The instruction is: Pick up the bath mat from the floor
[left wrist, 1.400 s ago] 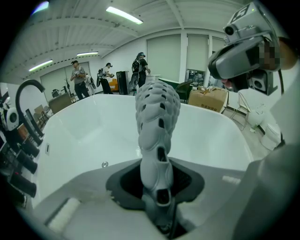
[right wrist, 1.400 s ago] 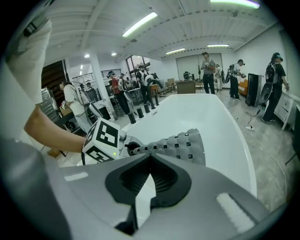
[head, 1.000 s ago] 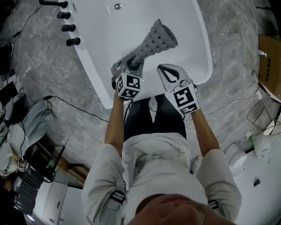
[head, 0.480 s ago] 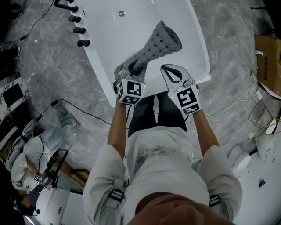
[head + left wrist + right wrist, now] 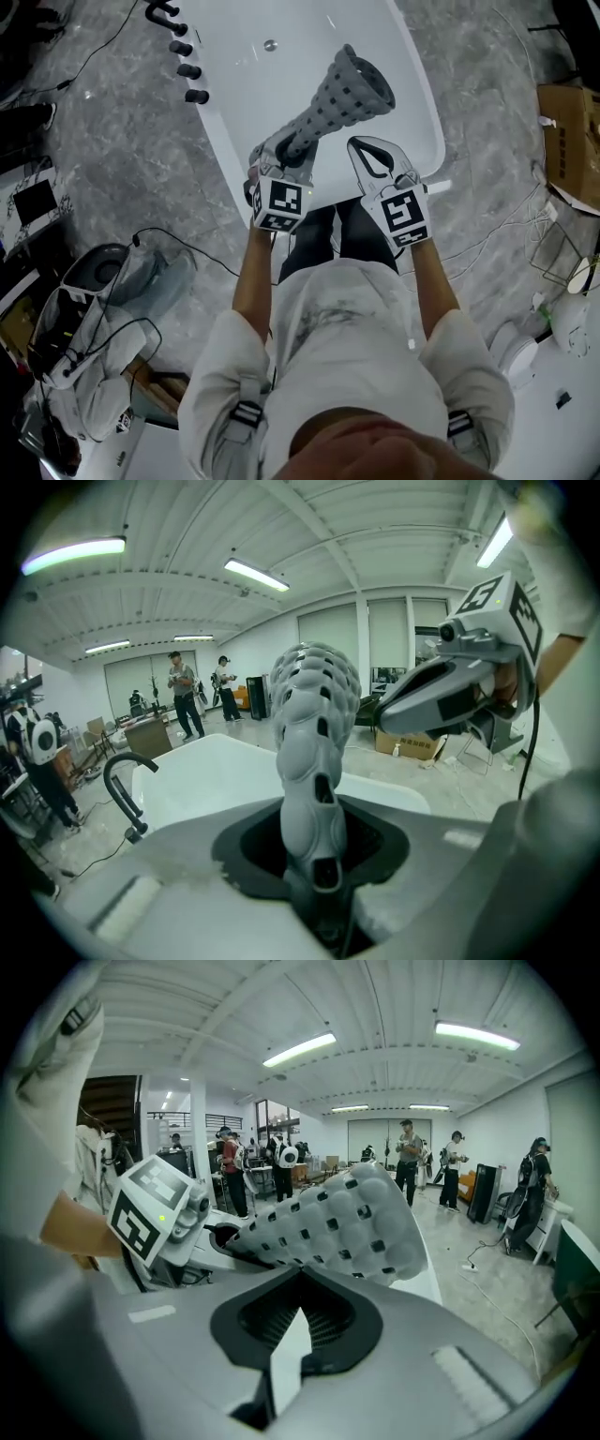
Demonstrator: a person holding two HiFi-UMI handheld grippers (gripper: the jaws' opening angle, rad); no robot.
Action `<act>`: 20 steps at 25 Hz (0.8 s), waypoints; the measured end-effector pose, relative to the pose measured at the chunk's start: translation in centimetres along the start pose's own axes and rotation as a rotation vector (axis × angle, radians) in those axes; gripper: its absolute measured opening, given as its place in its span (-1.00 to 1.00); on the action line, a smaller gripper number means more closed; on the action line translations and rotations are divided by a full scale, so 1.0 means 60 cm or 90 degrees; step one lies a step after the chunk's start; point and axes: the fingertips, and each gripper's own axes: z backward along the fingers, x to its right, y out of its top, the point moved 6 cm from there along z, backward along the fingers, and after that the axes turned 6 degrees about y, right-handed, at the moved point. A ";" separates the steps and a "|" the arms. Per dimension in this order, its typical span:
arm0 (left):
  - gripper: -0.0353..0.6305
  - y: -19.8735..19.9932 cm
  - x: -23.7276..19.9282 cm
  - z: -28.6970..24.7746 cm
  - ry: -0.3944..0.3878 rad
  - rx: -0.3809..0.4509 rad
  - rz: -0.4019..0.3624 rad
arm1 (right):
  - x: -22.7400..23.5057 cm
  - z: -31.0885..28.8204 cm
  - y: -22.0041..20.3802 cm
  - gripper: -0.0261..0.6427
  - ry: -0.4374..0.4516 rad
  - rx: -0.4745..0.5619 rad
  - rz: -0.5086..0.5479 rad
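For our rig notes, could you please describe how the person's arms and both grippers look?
The left gripper and the right gripper have light grey shells with dark jaw linings. Each carries a white cube with black square markers. The person wears a white short-sleeved shirt.

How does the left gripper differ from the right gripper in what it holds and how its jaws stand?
The left gripper is clamped on the rolled grey bath mat, while the right gripper holds nothing. The left gripper's jaws stand slightly apart around the mat; the right gripper's jaws meet at their tips. Both are held side by side above the near end of the white bathtub.
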 end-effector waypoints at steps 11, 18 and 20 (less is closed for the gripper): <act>-0.57 0.074 -0.020 0.122 0.010 0.071 0.038 | -0.045 0.062 0.064 -0.92 -0.041 0.054 0.013; -0.57 0.064 -0.064 0.132 0.023 0.102 0.036 | -0.043 0.040 0.070 -0.92 -0.062 0.076 0.021; -0.57 0.060 -0.067 0.132 0.024 0.107 0.041 | -0.041 0.040 0.066 -0.92 -0.067 0.084 0.022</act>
